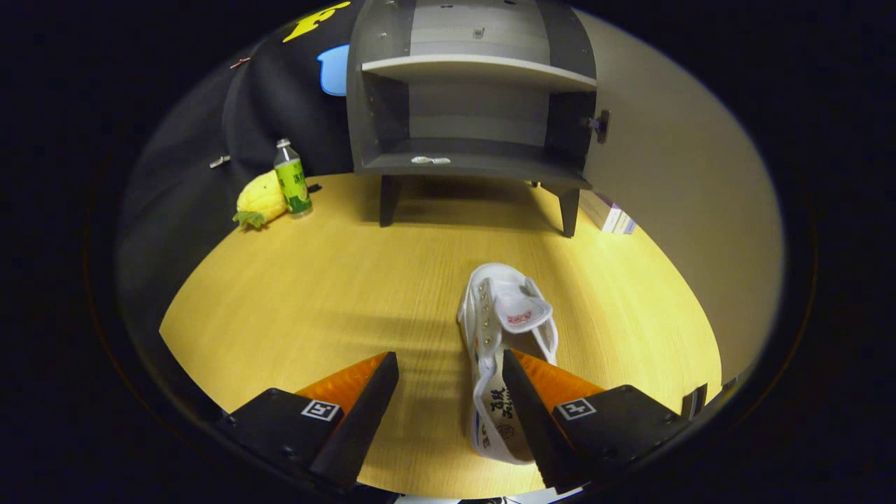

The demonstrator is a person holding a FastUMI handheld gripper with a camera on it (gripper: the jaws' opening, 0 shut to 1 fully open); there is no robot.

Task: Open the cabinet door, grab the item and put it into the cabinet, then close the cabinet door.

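Gripper fingers spread wide apart, gripping nothing. White high-top canvas shoe lies on the wooden tabletop, lengthwise along the fingers, its near end by the inner side of the right finger, its ankle opening just ahead of that finger's tip. Whether the finger touches the shoe, cannot tell. Left finger is apart from the shoe, bare table between. Shoe has metal eyelets down one side, a reddish mark on the tongue label, too small to read, and black handwritten-style characters on the side near the right finger, not legible.

Beyond the fingers stands a grey cabinet on short dark legs, door swung open to the right, with a small handle at its edge. One shelf inside; a small pale thing on the cabinet floor, unclear what.

Far ahead left of the cabinet: clear bottle with green label, text unreadable, touching a yellow pineapple plush. Right of the cabinet legs, a small purple-and-white box against the door.
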